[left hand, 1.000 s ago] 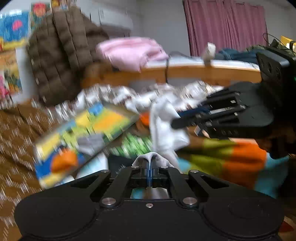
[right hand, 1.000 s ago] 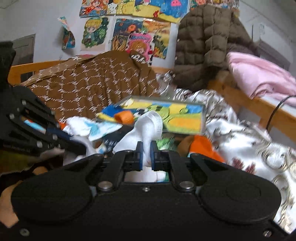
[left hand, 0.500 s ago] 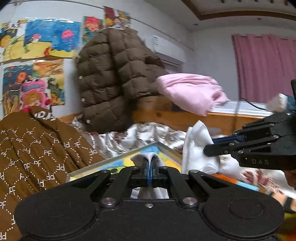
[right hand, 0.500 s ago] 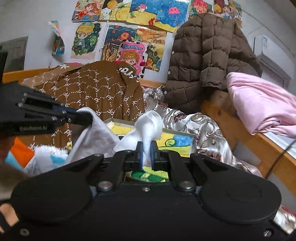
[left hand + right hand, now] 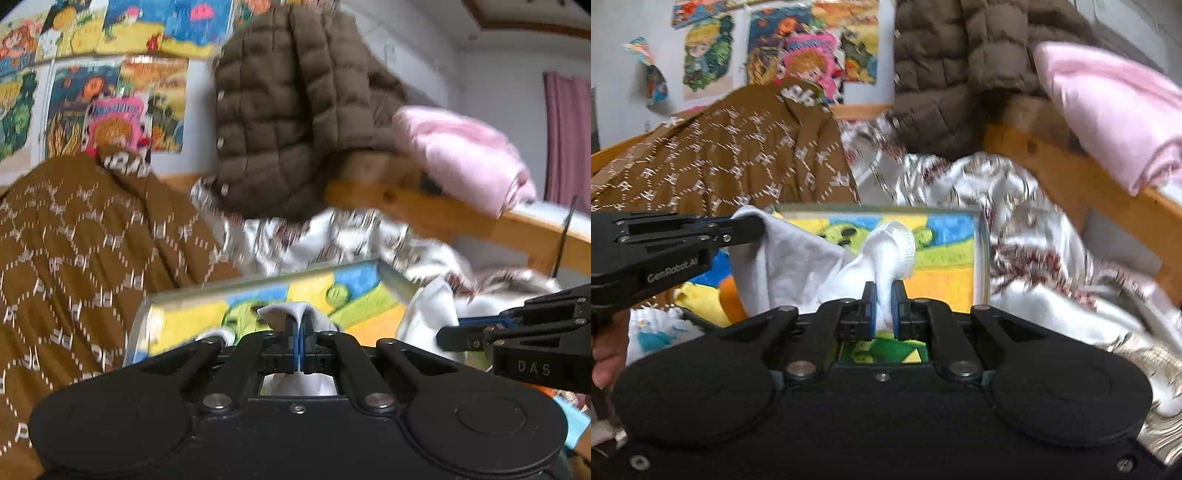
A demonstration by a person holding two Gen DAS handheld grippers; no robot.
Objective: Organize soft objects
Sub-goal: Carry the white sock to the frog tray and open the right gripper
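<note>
Both grippers hold one white cloth [image 5: 790, 258] stretched between them above the bed. My left gripper [image 5: 298, 325] is shut on one corner of the white cloth [image 5: 291, 310]. My right gripper [image 5: 882, 295] is shut on another bunched part of it [image 5: 897, 247]. The left gripper [image 5: 742, 230] shows at the left of the right wrist view, the right gripper [image 5: 448, 336] at the right of the left wrist view. A colourful cartoon-printed box [image 5: 942, 254] lies just beyond the cloth; it also shows in the left wrist view [image 5: 258, 306].
A brown patterned quilt [image 5: 74, 240] lies left. A silvery patterned sheet [image 5: 1015, 229] lies right. A brown puffer jacket [image 5: 288, 110] and a pink blanket [image 5: 465, 155] hang on the wooden bed rail [image 5: 443, 218]. Posters [image 5: 110, 74] cover the wall.
Both grippers have lifted the white cloth off the bed and tilted up, then come down a little toward the colourful box. Both stay shut on the cloth.
</note>
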